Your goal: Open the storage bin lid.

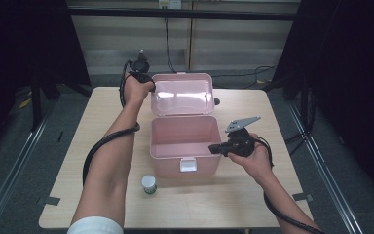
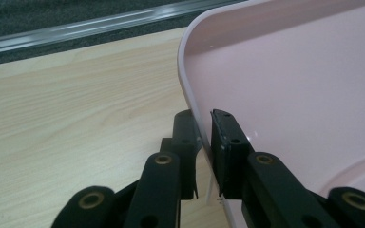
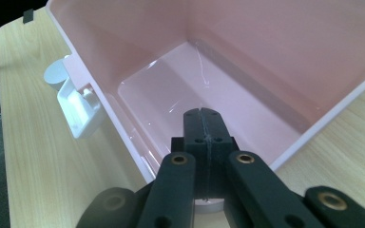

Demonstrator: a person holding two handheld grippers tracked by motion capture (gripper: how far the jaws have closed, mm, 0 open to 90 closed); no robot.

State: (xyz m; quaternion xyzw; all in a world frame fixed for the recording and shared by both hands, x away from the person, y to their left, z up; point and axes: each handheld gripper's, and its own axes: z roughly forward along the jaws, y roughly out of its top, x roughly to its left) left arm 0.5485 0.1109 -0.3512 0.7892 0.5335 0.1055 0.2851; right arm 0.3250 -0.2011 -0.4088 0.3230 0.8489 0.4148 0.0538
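Left hand-held gripper (image 2: 205,142) pinches lid (image 2: 285,95) rim | right hand-held gripper (image 3: 204,128) shut over box (image 3: 180,95)

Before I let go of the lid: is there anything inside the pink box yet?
No. In the right gripper view the pink box shows a bare floor, and the small white jar stands on the table in front of it.

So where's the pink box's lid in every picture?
High view: the pink lid stands open behind the pink box, top middle, the left gripper at its left edge.
Left gripper view: lid at right, its rim between the fingers.
Right gripper view: not in it.
Shared landmark: the wooden table.
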